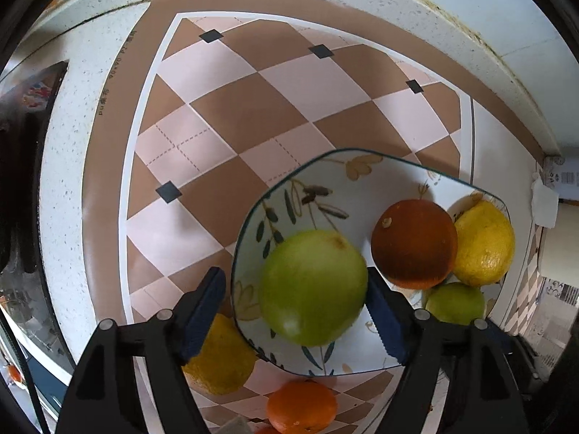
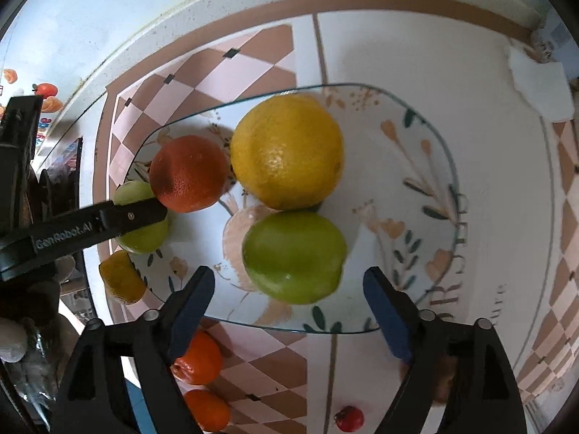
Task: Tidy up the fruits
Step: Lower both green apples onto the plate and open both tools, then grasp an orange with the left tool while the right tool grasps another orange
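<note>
A white floral bowl (image 1: 325, 188) (image 2: 398, 217) with a teal rim stands on a checkered mat. In the left wrist view a green apple (image 1: 313, 287) lies in the bowl between the blue pads of my left gripper (image 1: 294, 273); the left pad stands clear of it and the right pad is at its edge. My right gripper (image 2: 289, 271) stands open around another green apple (image 2: 295, 256), with gaps on both sides. A dark orange (image 1: 414, 242) (image 2: 188, 173) and a yellow lemon (image 1: 483, 242) (image 2: 287, 152) also sit in the bowl.
Outside the bowl near its front edge lie a lemon (image 1: 220, 358) (image 2: 121, 276), two oranges (image 2: 199, 358) (image 2: 210, 410) and a small red fruit (image 2: 348, 417). The brown and pink mat (image 1: 235, 108) covers a speckled counter (image 1: 61, 181) against a wall. A white paper (image 2: 539, 86) sits at the back right.
</note>
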`<action>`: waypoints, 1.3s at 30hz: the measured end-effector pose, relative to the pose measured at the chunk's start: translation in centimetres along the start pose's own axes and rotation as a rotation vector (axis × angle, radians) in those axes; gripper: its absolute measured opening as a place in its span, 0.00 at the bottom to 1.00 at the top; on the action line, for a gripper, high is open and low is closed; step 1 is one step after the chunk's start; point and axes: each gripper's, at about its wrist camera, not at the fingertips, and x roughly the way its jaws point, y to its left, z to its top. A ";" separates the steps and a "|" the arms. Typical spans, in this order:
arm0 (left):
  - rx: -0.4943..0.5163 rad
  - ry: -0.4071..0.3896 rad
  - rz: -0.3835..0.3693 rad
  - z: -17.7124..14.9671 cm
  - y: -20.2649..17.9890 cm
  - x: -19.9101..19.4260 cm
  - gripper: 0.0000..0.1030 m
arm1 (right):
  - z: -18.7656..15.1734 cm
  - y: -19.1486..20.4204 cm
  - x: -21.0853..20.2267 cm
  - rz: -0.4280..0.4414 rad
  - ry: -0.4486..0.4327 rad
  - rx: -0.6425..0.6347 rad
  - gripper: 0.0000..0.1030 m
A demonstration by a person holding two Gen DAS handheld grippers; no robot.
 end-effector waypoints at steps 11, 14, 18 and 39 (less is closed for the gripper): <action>0.066 -0.112 0.057 -4.6 -0.3 -3.7 0.86 | -2.6 0.2 -3.1 -0.055 -0.077 -0.015 0.84; 0.099 -0.151 0.072 -6.4 -0.8 -5.5 0.86 | -4.2 0.0 -4.6 -0.067 -0.115 -0.023 0.84; 0.138 -0.219 0.094 -9.5 -1.3 -8.4 0.86 | -6.0 0.7 -6.4 -0.094 -0.153 -0.042 0.84; 0.195 -0.467 0.072 -21.4 -3.1 -17.0 0.86 | -16.5 1.9 -17.2 -0.126 -0.353 -0.076 0.84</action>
